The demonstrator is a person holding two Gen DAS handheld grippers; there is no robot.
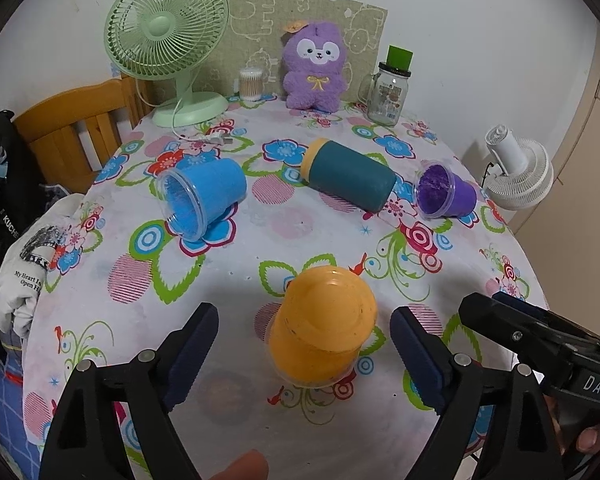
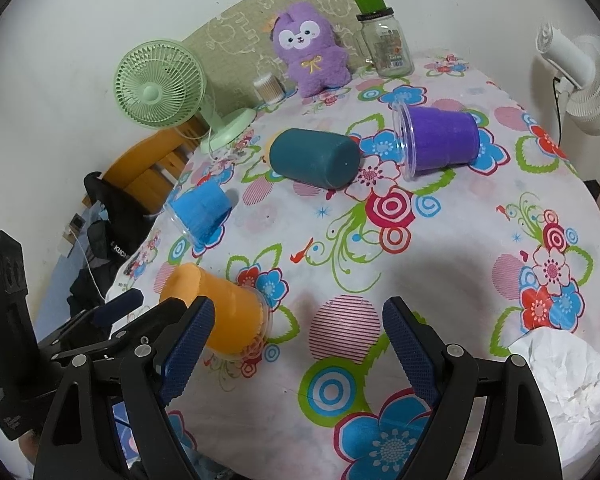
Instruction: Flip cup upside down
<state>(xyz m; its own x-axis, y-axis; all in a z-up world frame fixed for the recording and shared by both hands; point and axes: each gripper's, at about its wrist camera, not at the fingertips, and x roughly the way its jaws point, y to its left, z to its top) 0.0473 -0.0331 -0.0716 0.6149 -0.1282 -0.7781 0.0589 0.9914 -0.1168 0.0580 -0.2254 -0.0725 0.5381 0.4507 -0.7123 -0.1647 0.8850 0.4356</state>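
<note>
Left tongs (image 1: 304, 354): jaws spread wide, blue-padded fingers (image 1: 192, 354) apart, nothing clamped, held low and pointing forward. Right tongs (image 2: 296, 354): jaws likewise spread wide, empty, blue pads (image 2: 410, 354) facing inward, positioned just beside the left tongs, angled toward them.

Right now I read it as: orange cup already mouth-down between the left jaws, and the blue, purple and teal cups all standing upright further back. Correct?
Not quite. The blue cup, purple cup and teal cup all lie on their sides, as the left wrist view shows. The rest holds: the orange cup sits mouth-down between the open jaws of the left gripper.
</note>
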